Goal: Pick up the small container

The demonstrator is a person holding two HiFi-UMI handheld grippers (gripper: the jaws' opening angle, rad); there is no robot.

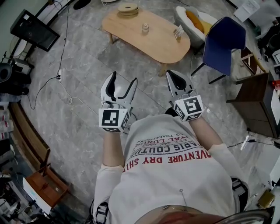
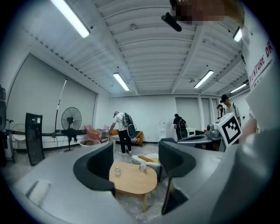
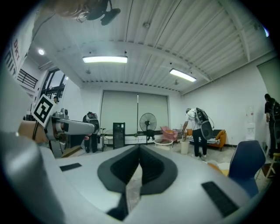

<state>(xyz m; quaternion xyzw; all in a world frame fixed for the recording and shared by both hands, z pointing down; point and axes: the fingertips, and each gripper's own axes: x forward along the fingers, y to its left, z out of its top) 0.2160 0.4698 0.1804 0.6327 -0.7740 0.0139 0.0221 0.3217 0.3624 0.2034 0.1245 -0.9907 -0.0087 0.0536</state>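
The small container [image 1: 145, 29], a clear little jar, stands on the light wooden table [image 1: 162, 46] at the far side of the floor, well away from both grippers. In the left gripper view the small container [image 2: 117, 171] shows on the table [image 2: 135, 186] between the spread jaws. My left gripper [image 1: 124, 78] is open with nothing between its jaws, held at chest height. My right gripper [image 1: 172, 74] is beside it, jaws shut together and holding nothing; in the right gripper view the right gripper [image 3: 140, 168] has its pads meeting, and neither table nor container shows there.
A round wooden disc [image 1: 127, 8] and a small card stand [image 1: 178, 33] share the table. A blue chair [image 1: 225, 41] and a white seat with an orange cushion [image 1: 192, 17] stand beyond its right end. A dark cabinet [image 1: 256, 105] is at right. Cables [image 1: 61, 83] run over the floor at left.
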